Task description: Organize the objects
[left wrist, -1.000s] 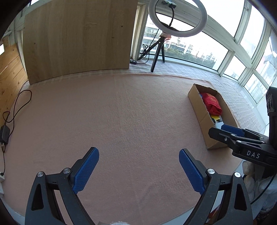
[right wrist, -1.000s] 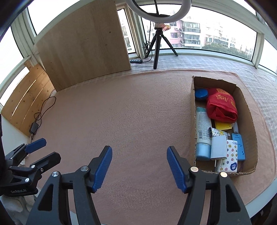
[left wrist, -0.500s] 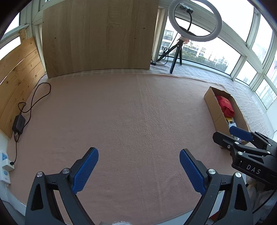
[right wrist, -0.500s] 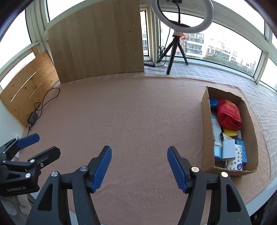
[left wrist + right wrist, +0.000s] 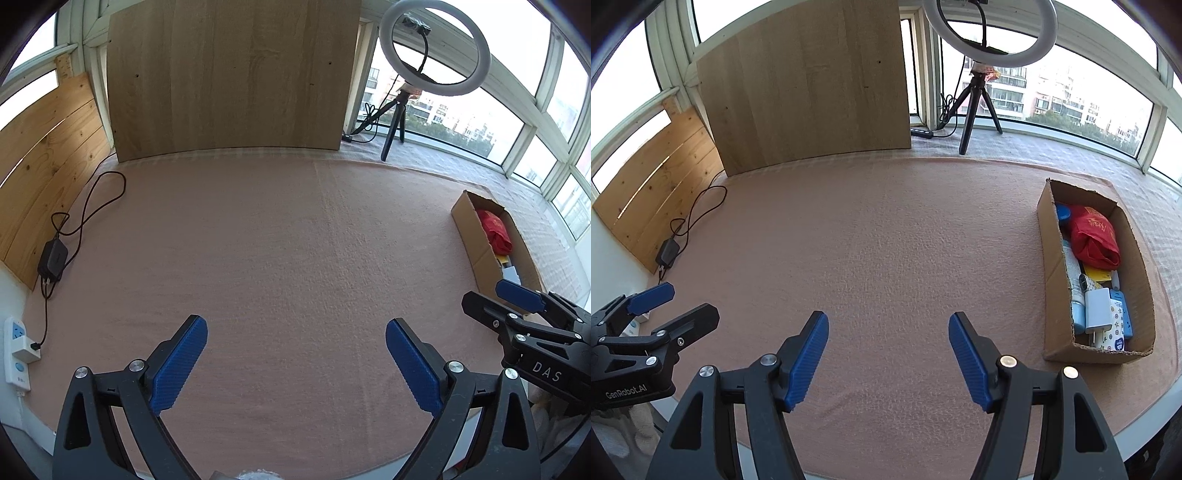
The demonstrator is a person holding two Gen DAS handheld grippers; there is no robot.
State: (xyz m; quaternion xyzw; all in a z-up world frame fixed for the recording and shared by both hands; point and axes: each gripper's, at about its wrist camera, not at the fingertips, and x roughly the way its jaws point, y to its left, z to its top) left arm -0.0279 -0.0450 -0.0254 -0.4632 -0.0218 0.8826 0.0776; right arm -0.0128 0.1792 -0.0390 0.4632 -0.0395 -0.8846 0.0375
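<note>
Both grippers are held level above the near edge of the pink mat (image 5: 886, 229), side by side and empty. The left gripper (image 5: 295, 363) and right gripper (image 5: 888, 356) are spread wide apart. The filled box (image 5: 1052, 258) is seen at the mat's right.
</note>
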